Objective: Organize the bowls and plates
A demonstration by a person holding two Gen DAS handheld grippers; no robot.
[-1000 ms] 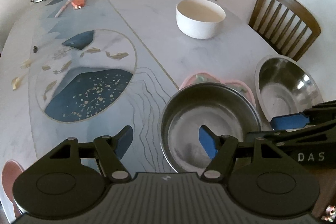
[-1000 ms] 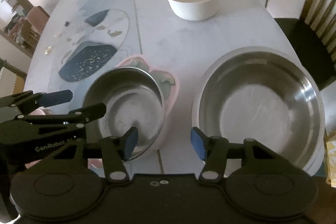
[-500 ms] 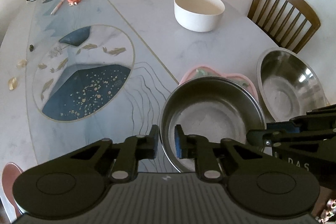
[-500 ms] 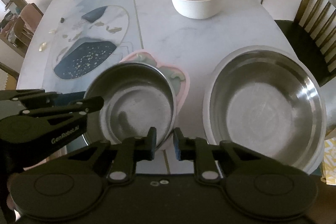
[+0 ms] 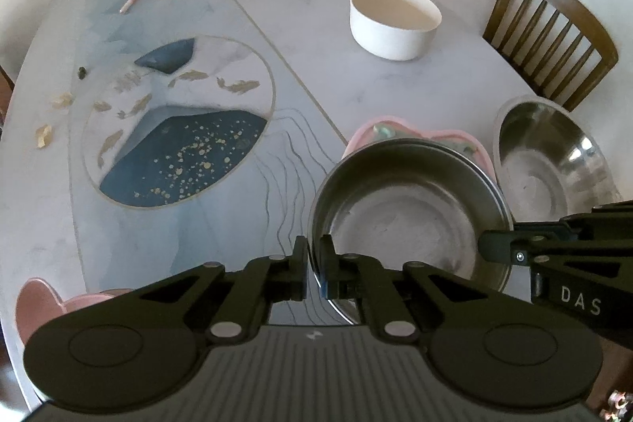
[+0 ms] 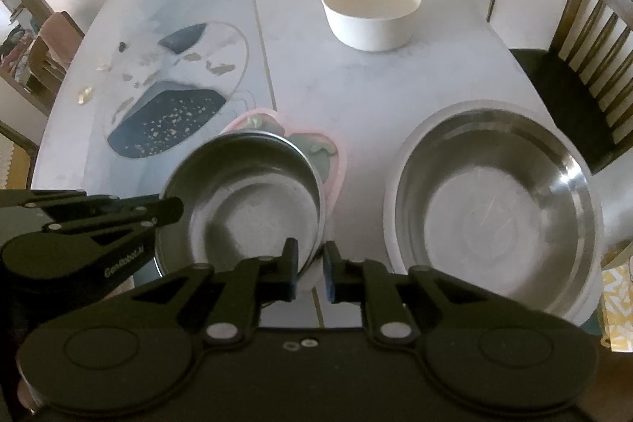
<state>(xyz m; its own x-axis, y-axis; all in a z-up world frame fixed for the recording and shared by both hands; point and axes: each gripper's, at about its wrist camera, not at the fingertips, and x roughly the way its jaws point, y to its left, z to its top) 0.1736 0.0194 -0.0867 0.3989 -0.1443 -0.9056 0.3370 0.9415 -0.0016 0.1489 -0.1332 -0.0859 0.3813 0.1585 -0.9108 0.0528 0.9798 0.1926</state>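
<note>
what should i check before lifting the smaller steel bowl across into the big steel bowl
1. Left gripper clamped on the smaller steel bowl rim: ok.
2. Right gripper clamped on the opposite rim: ok.
3. Bowl clear of the pink plate under it: cannot tell.
4. Large steel bowl empty: ok.
5. Nothing on the table between the two bowls: ok.
6. White ceramic bowl away from the route: ok.
</note>
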